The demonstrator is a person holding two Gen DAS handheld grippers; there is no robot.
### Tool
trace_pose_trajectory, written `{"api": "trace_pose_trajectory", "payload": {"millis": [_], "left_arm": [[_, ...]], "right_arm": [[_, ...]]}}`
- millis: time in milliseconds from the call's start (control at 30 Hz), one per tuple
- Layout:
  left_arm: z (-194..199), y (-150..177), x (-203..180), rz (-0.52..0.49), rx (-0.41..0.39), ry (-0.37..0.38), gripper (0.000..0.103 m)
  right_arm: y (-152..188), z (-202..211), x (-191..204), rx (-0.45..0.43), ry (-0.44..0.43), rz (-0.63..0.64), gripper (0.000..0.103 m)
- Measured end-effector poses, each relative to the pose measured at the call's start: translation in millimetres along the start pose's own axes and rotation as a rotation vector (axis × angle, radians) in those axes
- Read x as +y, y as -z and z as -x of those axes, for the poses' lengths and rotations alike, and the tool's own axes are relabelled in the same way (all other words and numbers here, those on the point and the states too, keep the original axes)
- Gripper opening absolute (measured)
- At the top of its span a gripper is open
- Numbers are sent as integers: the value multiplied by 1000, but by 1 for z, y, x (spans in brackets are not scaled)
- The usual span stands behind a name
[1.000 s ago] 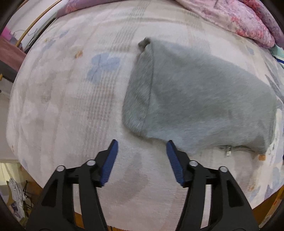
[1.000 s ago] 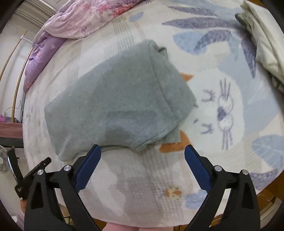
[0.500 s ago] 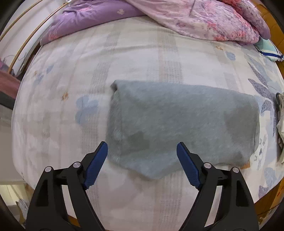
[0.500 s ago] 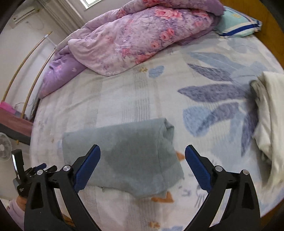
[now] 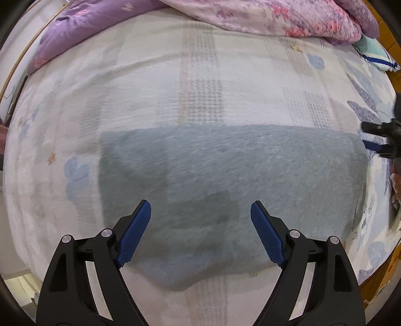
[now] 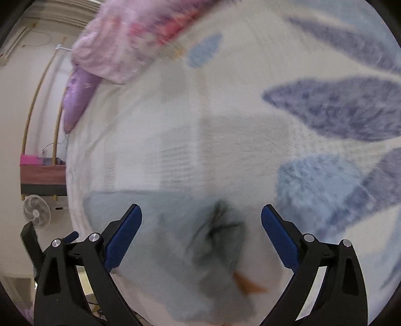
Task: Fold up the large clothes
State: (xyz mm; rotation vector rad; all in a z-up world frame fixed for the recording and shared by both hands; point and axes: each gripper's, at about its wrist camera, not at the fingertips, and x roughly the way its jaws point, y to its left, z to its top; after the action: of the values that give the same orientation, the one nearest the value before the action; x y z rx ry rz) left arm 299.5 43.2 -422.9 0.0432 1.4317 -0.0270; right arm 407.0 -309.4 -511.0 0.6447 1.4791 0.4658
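A folded grey garment lies flat on the patterned bedspread. My left gripper hangs open above its near middle, nothing between the blue pads. The right gripper shows at the right edge of the left wrist view, beside the garment's right end. In the blurred right wrist view the right gripper stands open low over the garment's bunched right end, with nothing gripped.
A pink and purple floral quilt is heaped along the far side of the bed. A striped pillow sits at the far right. A small fan and a low bench stand off the bed's left side.
My left gripper opened wider and slid from the garment's left end over its middle. My right gripper swung up and away, then dropped close over the garment's right end.
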Motion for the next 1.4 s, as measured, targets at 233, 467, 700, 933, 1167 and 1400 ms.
{"api": "trace_pose_trajectory", "payload": {"millis": [233,467,700,933,1167,1400], "left_arm": [[-21,-13,-19,-56,40,31,83],[-16,-20,-33,-66,42,80,83],[-7,-44,-36,-28,60,122,83],[-5,-76,-38,-39,140,144,12],[-23,-121,-57,-92,273,172,1],[-129,-121,-68,-80,575,158,1]], "right_arm": [[33,-13,-18,63,-220,1,95],[98,-22,-17,70,-284,-68,93],[129,-17,5,-77,-16,-203,21],[121,-28,33,-45,226,-216,20],[111,-39,44,14,337,-249,20],[120,-34,25,-8,253,-263,21]]}}
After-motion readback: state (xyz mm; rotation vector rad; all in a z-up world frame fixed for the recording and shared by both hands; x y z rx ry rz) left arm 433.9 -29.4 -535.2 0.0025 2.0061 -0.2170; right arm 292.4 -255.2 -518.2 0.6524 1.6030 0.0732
